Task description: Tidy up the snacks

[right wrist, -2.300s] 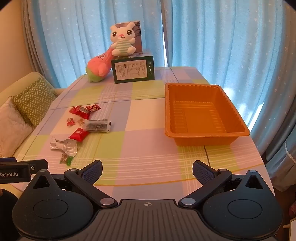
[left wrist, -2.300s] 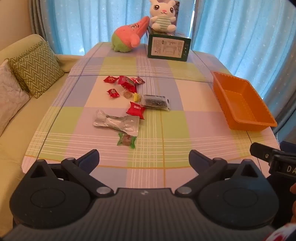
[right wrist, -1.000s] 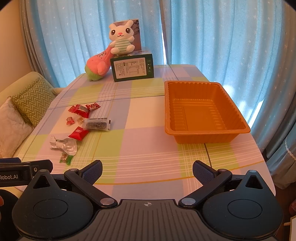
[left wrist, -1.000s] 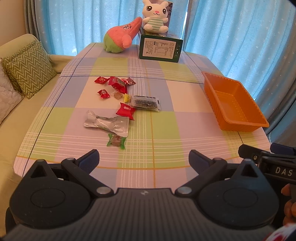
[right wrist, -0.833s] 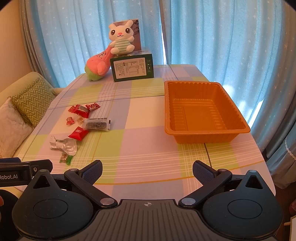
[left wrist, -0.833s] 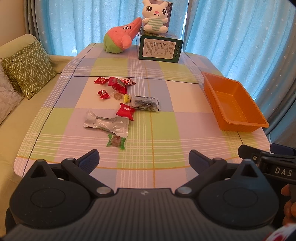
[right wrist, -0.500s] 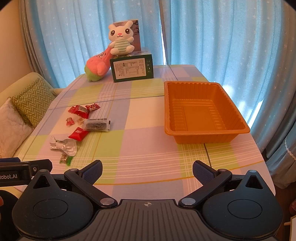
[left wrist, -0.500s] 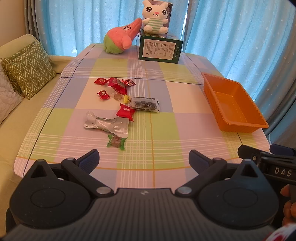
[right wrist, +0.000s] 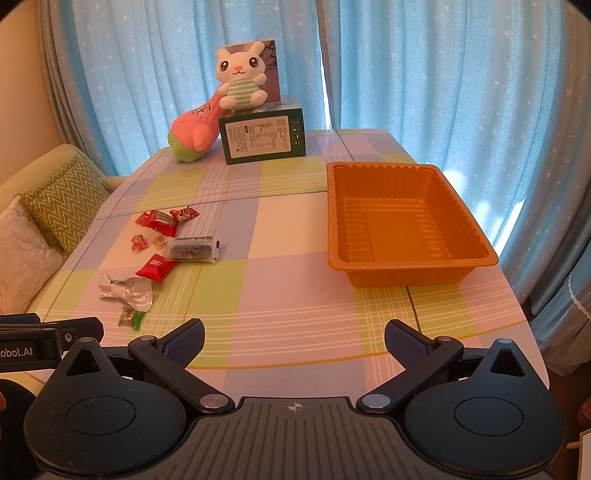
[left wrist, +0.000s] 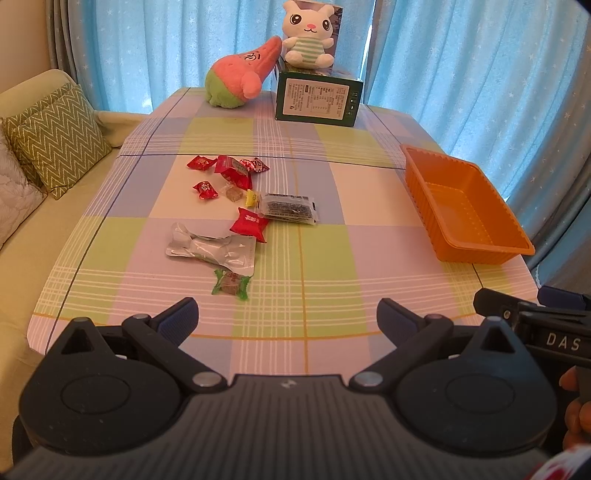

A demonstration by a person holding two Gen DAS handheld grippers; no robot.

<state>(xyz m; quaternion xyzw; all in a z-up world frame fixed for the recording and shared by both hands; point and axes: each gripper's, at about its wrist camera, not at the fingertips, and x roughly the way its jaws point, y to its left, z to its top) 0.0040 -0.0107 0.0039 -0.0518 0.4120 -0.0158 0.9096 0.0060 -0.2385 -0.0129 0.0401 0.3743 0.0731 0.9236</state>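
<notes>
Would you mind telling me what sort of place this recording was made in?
Most likely a living room at home: a sofa with a zigzag cushion sits beside the checked table, blue star-print curtains cover the window behind, and plush toys such as the white rabbit stand at the far edge.

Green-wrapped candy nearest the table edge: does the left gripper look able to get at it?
Probably yes. The left gripper is open, and the green-wrapped candy lies just ahead, with only bare tablecloth between them.
</notes>
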